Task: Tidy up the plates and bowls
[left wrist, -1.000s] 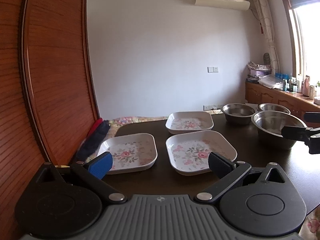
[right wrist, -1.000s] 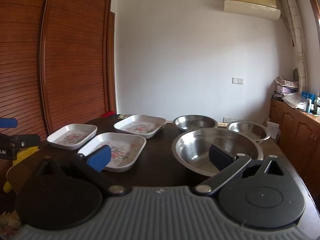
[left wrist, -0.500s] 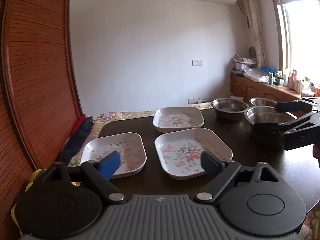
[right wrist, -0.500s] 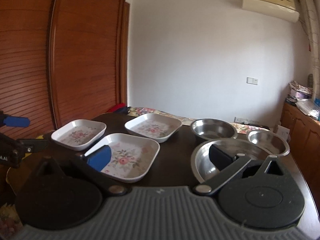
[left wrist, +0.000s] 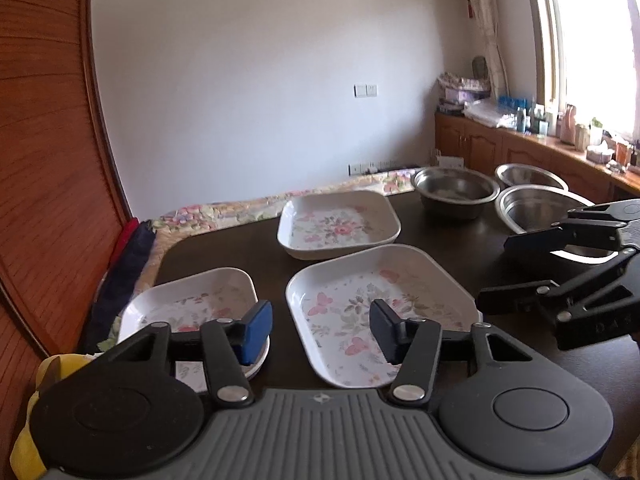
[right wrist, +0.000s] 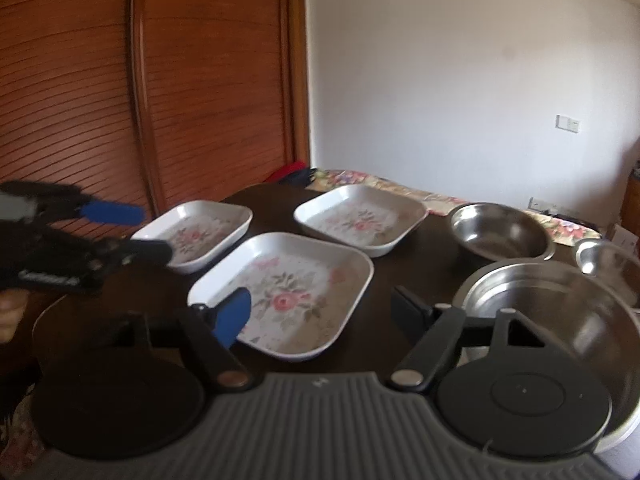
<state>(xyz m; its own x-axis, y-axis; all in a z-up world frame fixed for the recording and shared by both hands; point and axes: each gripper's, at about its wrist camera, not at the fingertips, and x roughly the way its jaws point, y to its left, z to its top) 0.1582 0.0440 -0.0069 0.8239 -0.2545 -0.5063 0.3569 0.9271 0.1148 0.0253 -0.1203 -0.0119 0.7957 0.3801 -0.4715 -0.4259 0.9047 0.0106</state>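
Note:
Three white square plates with flower prints lie on a dark table: a near-left plate, a middle plate and a far plate. Three steel bowls stand to the right: a large bowl, a mid-size bowl and a small bowl. My left gripper hovers over the gap between the near-left and middle plates, its jaws closing on nothing. My right gripper hangs over the middle plate's near right edge, beside the large bowl, jaws also closing and empty.
A slatted wooden wardrobe door rises along the left of the table. Flowered bedding and dark clothes lie past the far edge. A wooden cabinet with bottles runs under the window. A hand holds the left gripper.
Both grippers have drawn in toward the middle plate and toward each other. The jaws of both stand narrower than before. Plates and bowls have not moved.

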